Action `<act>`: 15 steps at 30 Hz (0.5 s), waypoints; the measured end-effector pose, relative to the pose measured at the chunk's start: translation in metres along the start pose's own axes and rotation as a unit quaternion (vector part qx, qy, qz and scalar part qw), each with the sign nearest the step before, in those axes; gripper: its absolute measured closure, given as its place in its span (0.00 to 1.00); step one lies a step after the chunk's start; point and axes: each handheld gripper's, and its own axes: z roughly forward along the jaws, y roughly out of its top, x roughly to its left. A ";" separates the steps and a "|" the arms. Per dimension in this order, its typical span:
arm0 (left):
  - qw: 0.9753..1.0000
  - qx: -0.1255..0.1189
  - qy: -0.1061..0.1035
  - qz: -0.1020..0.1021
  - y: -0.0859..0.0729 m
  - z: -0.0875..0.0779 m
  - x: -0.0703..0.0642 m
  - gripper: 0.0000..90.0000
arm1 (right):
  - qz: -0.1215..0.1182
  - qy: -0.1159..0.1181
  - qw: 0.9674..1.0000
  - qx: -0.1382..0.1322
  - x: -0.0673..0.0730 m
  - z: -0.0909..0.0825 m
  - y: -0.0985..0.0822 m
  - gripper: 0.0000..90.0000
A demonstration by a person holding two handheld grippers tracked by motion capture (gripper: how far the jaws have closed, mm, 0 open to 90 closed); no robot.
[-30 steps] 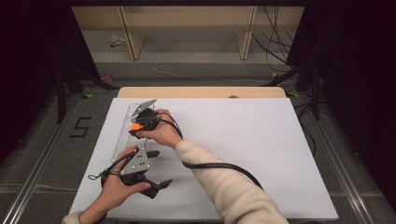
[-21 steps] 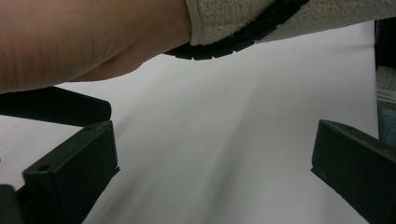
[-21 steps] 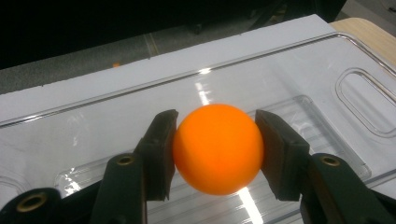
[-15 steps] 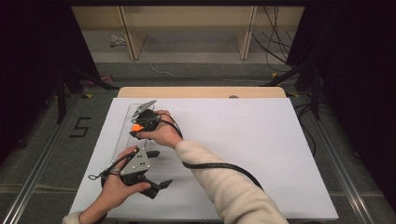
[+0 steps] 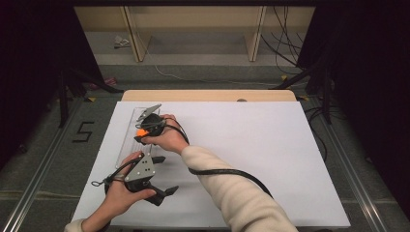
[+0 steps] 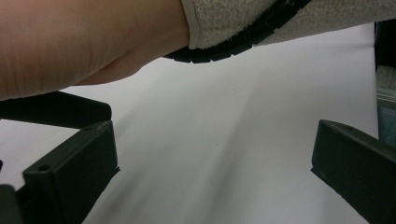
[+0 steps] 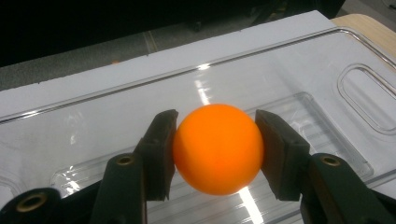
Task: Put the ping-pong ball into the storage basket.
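Note:
An orange ball (image 7: 217, 147) sits between the black jaws of my right gripper (image 7: 217, 154), whose pads press on both of its sides. It hangs just above a clear plastic tray (image 7: 289, 84). From the high view, the right gripper (image 5: 142, 134) holds the ball (image 5: 141, 132) over that tray (image 5: 126, 137) at the table's left. My left gripper (image 5: 162, 175) lies nearer the front edge, jaws wide apart over bare white surface. In the left gripper view its jaws hold nothing, and the right forearm's cream sleeve (image 6: 299, 23) crosses above them.
A white sheet (image 5: 270, 154) covers the table, with a wooden edge (image 5: 208, 95) at the far side. The right gripper's black cable (image 5: 227, 173) loops across the sheet beside the forearm. Dark floor and shelving lie beyond.

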 end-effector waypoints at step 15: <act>1.000 0.000 -0.001 0.000 0.000 0.000 0.000 0.00 | -0.002 0.000 1.000 0.000 0.000 0.000 0.001 0.57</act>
